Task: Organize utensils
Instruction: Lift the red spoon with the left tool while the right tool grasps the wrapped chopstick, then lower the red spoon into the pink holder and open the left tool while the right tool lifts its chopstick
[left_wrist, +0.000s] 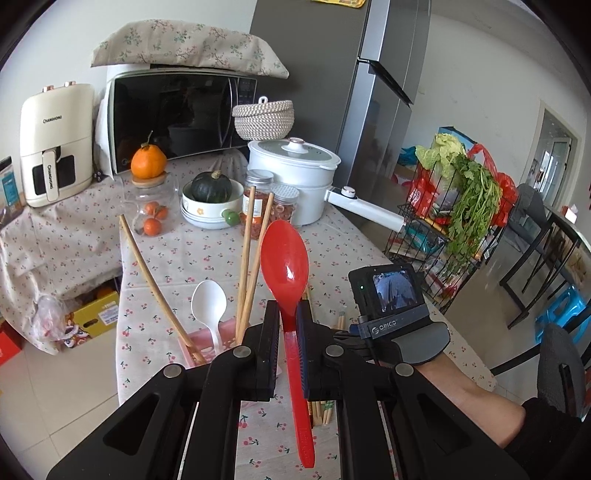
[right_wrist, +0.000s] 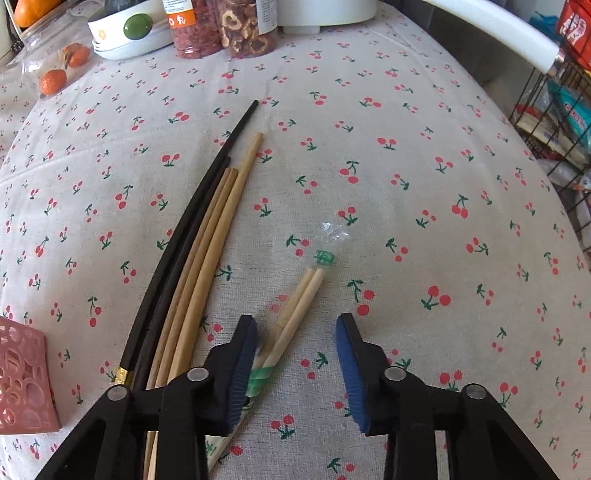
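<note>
My left gripper (left_wrist: 287, 314) is shut on a red plastic spoon (left_wrist: 286, 254), held by its handle with the bowl pointing up, above the table. Just left of it a pink perforated holder (left_wrist: 225, 338) holds a white spoon (left_wrist: 208, 301) and wooden chopsticks (left_wrist: 247, 254). My right gripper (right_wrist: 297, 332) is open and low over the tablecloth. A wrapped pair of disposable chopsticks (right_wrist: 295, 310) lies between its fingers, by the left pad. Black chopsticks (right_wrist: 192, 221) and wooden chopsticks (right_wrist: 214, 236) lie loose to the left. The holder's corner (right_wrist: 22, 380) shows at the far left.
The table (right_wrist: 406, 166) has a cherry-print cloth. At its far end stand a white pot (left_wrist: 295, 173) with a long handle, snack jars (left_wrist: 258, 199), a bowl with a squash (left_wrist: 210, 203), a jar of oranges (left_wrist: 151, 206), a microwave (left_wrist: 177, 118). A wire rack with greens (left_wrist: 461, 214) stands right.
</note>
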